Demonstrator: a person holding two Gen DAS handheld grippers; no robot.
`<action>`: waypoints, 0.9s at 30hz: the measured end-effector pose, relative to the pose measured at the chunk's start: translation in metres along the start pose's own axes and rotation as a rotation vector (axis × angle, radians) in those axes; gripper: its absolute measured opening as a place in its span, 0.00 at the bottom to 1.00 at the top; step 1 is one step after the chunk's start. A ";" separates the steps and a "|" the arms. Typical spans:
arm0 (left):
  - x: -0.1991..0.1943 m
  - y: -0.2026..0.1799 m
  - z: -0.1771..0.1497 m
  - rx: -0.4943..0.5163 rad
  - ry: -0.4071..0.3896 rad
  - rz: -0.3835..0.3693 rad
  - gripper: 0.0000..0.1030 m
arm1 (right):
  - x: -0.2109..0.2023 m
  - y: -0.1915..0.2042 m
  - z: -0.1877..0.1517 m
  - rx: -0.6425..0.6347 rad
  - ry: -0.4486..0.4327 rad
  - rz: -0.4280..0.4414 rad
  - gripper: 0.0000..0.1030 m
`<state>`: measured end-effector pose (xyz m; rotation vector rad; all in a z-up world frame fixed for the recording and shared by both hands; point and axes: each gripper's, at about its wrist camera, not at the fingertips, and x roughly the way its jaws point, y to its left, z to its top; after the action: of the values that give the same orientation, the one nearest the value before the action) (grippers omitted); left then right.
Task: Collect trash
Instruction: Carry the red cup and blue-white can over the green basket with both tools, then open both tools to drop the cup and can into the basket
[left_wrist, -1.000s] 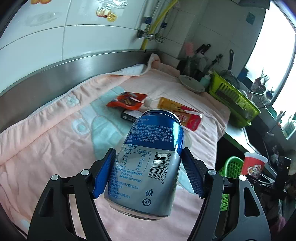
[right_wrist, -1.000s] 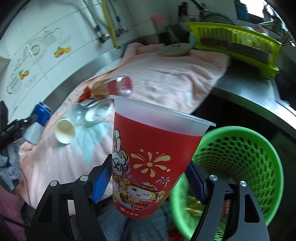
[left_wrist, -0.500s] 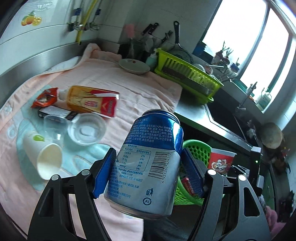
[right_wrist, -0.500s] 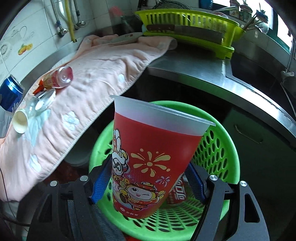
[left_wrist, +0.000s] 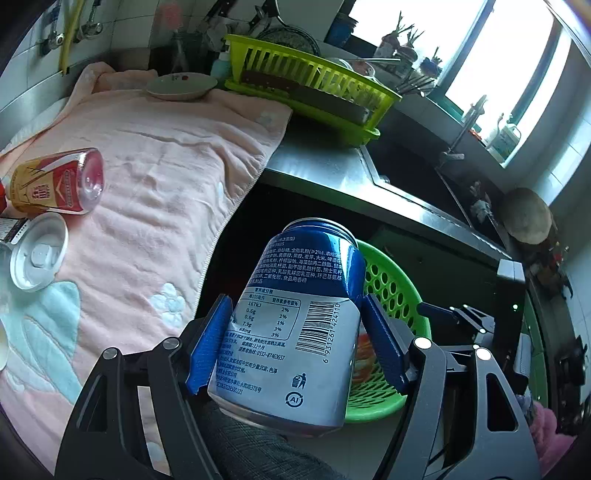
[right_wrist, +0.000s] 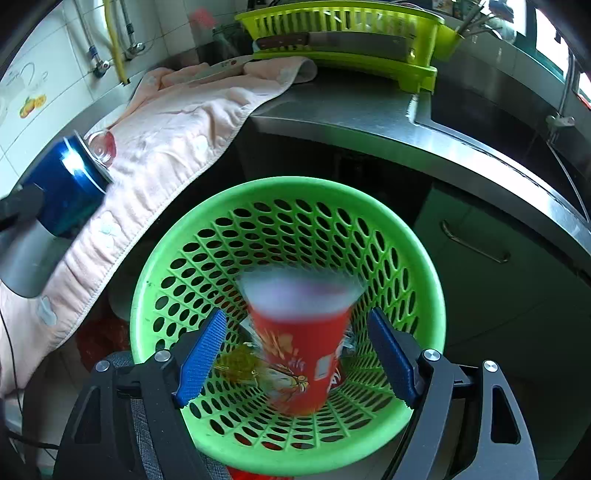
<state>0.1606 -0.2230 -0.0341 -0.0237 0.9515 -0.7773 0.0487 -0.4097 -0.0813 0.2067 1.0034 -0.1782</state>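
Note:
My left gripper (left_wrist: 293, 341) is shut on a blue and silver drink can (left_wrist: 295, 321), held past the counter's edge beside the green mesh basket (left_wrist: 391, 295). In the right wrist view the same can (right_wrist: 66, 184) shows at the left. My right gripper (right_wrist: 295, 356) hangs over the green basket (right_wrist: 280, 206); its jaws are opening, and the pads stand clear of the red printed cup (right_wrist: 299, 332). The cup is blurred and drops into the basket. On the pink towel (left_wrist: 155, 177) lie a red and yellow bottle (left_wrist: 55, 181) and a clear lid (left_wrist: 37, 254).
A steel counter (right_wrist: 351, 110) runs behind the basket, with a yellow-green dish rack (left_wrist: 310, 85) and a plate (left_wrist: 181, 86) at the back. A sink (left_wrist: 424, 170) lies to the right, cabinet doors (right_wrist: 498, 280) below. Other wrappers lie in the basket's bottom.
My left gripper carried the can from over the towel out past the counter edge toward the basket. My right gripper moved over the basket, opened, and the red cup fell from its pads.

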 end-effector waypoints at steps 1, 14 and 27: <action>0.003 -0.003 0.000 0.001 0.007 -0.005 0.69 | -0.001 -0.003 0.000 0.004 -0.003 -0.004 0.75; 0.050 -0.025 -0.004 -0.015 0.090 -0.042 0.69 | -0.016 -0.025 0.001 0.043 -0.039 -0.006 0.75; 0.054 -0.028 -0.011 -0.004 0.107 -0.025 0.74 | -0.023 -0.016 0.003 0.032 -0.057 0.017 0.75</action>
<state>0.1546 -0.2725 -0.0699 0.0023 1.0557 -0.8062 0.0352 -0.4246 -0.0613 0.2379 0.9429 -0.1835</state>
